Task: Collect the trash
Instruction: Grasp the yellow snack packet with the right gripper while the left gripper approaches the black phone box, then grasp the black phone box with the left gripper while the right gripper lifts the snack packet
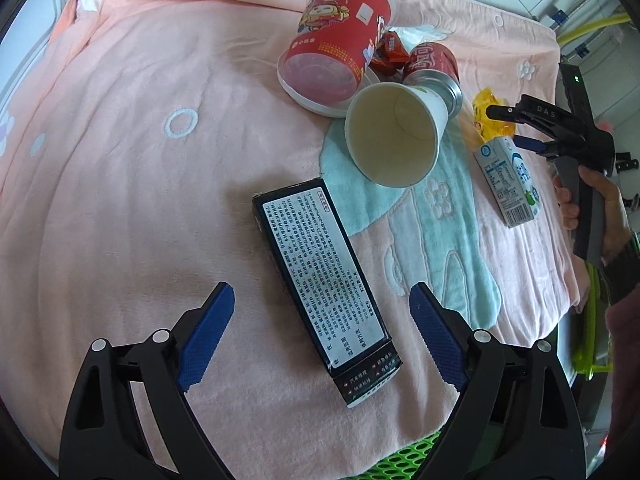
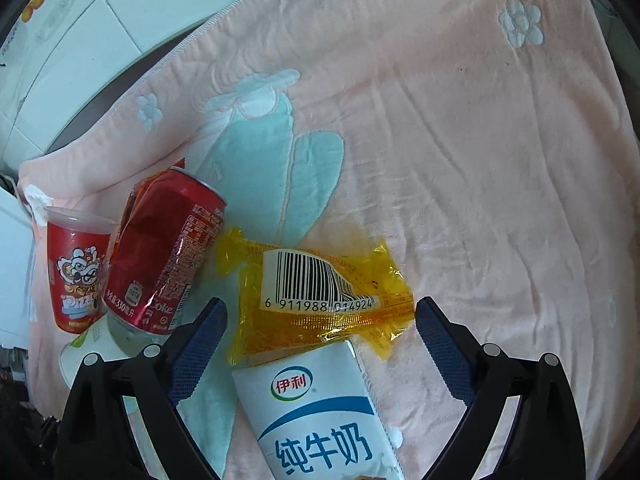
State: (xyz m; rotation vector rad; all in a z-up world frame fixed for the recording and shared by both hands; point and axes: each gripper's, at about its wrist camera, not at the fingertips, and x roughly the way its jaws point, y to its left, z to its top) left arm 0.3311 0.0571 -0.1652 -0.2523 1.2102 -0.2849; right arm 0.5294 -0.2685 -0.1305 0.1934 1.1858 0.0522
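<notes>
Trash lies on a pink blanket [image 1: 120, 128]. My left gripper [image 1: 322, 300] is open, its blue pads on either side of a long black box with a white label [image 1: 320, 268], not touching it. My right gripper [image 2: 322, 316] is open over a yellow wrapper with a barcode [image 2: 316, 296] and a white milk carton [image 2: 320, 412]; the pads stand clear of both. The left wrist view also shows the right gripper [image 1: 508, 126] above the yellow wrapper [image 1: 486, 114] and milk carton [image 1: 510, 180], plus a white paper cup [image 1: 394, 136], a red can [image 1: 434, 68] and a red tub [image 1: 336, 36].
The red can [image 2: 168, 256], dented, and the red tub [image 2: 76, 268] lie left of the right gripper. Small red wrappers [image 1: 390, 54] sit between tub and can. A green mesh basket [image 1: 404, 460] shows at the blanket's near edge. A hand [image 1: 596, 208] holds the right gripper's handle.
</notes>
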